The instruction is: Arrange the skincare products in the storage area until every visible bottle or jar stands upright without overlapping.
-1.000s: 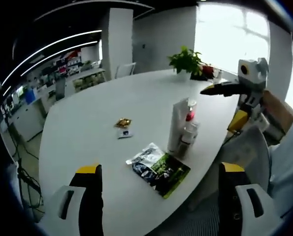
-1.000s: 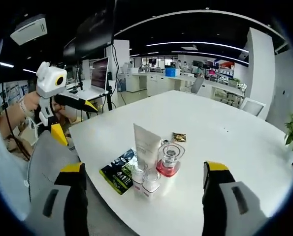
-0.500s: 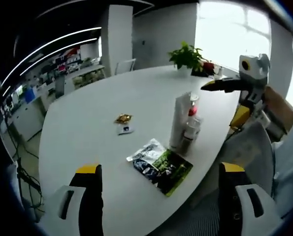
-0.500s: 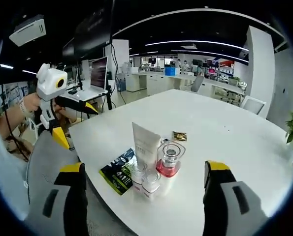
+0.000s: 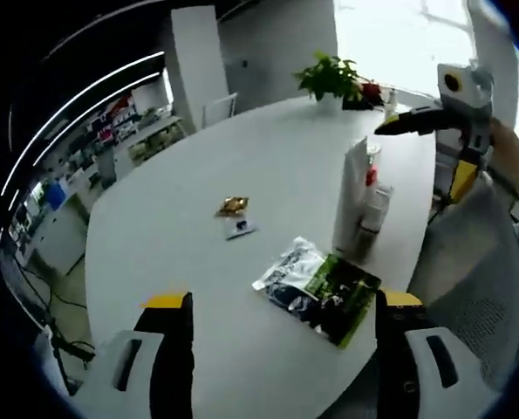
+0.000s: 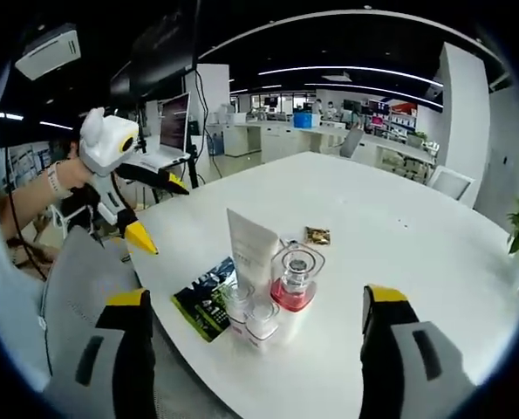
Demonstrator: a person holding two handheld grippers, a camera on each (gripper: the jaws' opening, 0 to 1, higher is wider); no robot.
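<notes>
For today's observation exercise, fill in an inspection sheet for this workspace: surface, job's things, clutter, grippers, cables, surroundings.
Surface: large white rounded table, mostly bare.
Job's things: tall white squeeze tube, clear bottle with pink liquid and two small clear-capped bottles, all upright in one tight cluster near the table edge; whether they touch cannot be told.
Clutter: flat green-and-black foil packet beside the cluster; small gold wrapper and small card further in.
Grippers: left gripper and right gripper both open, empty, held off the table edge.
Cables: dark cables on the floor.
Surroundings: potted green plant, grey mesh chair, open laptop, office desks behind.
</notes>
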